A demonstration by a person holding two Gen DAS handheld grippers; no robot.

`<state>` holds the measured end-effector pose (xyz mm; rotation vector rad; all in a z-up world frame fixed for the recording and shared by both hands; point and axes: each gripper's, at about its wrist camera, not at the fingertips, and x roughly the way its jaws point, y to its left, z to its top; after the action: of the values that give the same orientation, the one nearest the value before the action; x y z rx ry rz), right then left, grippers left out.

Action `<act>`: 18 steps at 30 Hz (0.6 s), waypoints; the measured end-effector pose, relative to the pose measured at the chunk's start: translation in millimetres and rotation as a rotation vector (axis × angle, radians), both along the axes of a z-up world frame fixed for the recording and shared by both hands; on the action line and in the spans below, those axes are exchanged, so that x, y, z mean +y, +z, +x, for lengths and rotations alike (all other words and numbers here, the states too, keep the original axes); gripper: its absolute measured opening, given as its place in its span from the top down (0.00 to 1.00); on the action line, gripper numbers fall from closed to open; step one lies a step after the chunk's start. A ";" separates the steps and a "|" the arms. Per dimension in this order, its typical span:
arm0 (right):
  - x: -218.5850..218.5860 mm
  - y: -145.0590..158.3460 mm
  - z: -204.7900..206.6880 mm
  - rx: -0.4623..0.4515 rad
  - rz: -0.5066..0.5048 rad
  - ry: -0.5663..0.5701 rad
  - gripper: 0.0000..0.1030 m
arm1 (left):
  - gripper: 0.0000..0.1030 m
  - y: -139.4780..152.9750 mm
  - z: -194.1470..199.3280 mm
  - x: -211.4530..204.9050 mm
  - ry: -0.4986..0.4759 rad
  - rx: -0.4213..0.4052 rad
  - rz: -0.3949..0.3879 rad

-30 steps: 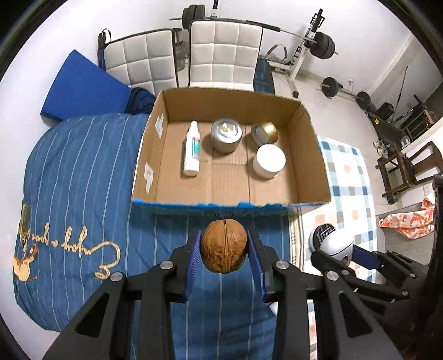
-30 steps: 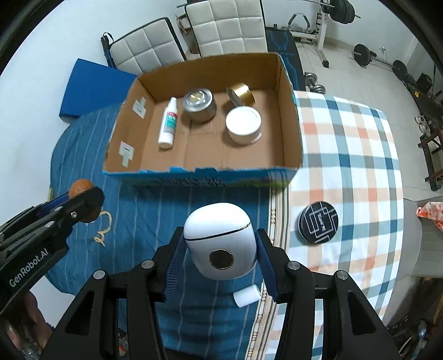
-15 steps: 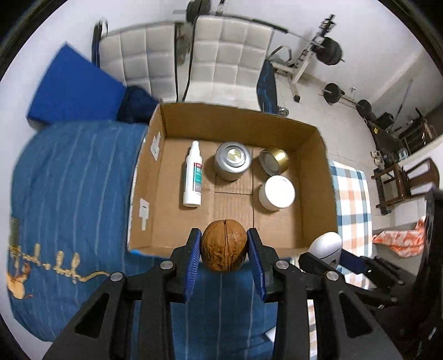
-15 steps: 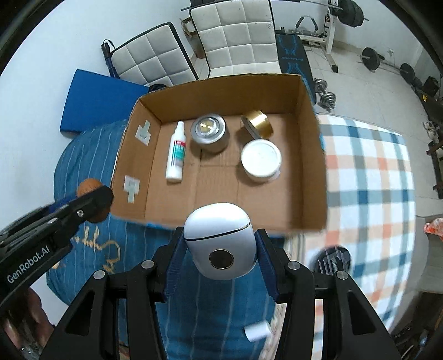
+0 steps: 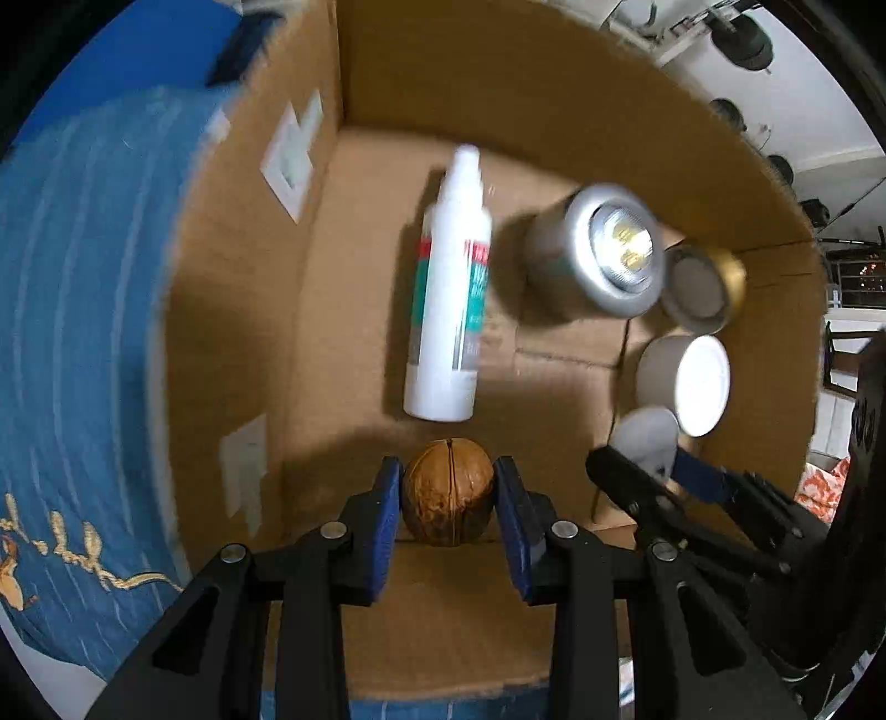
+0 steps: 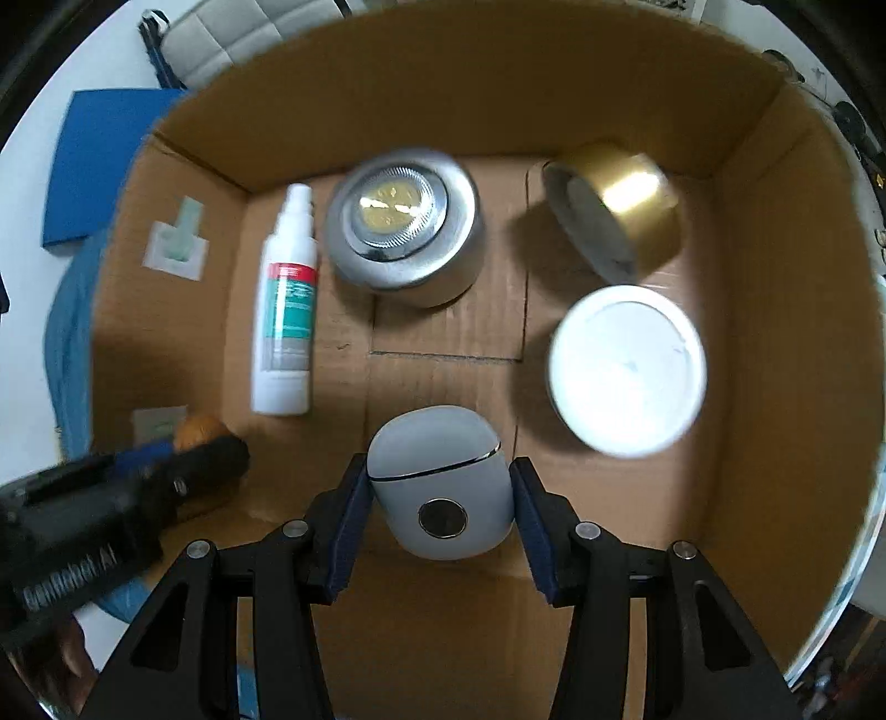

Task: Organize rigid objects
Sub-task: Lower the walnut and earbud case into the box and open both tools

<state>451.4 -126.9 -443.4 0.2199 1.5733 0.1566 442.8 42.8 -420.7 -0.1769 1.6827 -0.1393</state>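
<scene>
Over the cardboard box [image 6: 803, 332], both tongs point steeply down. The left gripper [image 5: 448, 501] is nearly closed, its blue pads clamping a walnut [image 5: 447, 498] just below the base of the lying white spray bottle [image 5: 451, 310]. The right gripper [image 6: 440, 493] stands partly open, its pads pressed on a white rounded case [image 6: 440, 476]. On the box floor sit a silver puck light [image 6: 401, 224], a tipped gold-rimmed jar [image 6: 614, 210] and a white-lidded jar [image 6: 628, 368]. A blue striped cloth [image 5: 83, 310] lies under the box; white padded chairs [image 6: 249, 27] stand behind it.
</scene>
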 end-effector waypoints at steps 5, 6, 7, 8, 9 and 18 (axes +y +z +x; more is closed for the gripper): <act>7.2 -24.5 11.0 0.056 -0.005 0.025 0.49 | 0.70 -24.7 1.1 -3.4 -0.018 0.039 0.011; 7.0 -28.7 12.3 0.070 0.002 0.023 0.49 | 0.70 -28.8 1.4 -3.1 -0.015 0.046 0.009; 7.2 -32.3 13.8 0.086 0.007 0.027 0.49 | 0.70 -31.0 1.8 -3.3 -0.016 0.048 0.010; 7.5 -35.4 15.3 0.100 0.009 0.030 0.49 | 0.70 -33.2 2.0 -4.1 -0.020 0.052 0.011; 7.3 -39.1 17.5 0.111 0.010 0.029 0.49 | 0.70 -35.9 2.2 -5.2 -0.026 0.056 0.013; 12.7 -48.4 30.8 0.160 -0.011 0.042 0.48 | 0.70 -40.7 4.9 -7.0 -0.025 0.074 0.033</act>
<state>482.2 -114.2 -491.8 0.1941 1.7384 0.1664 447.8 35.8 -461.3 -0.1377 1.7602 -0.1254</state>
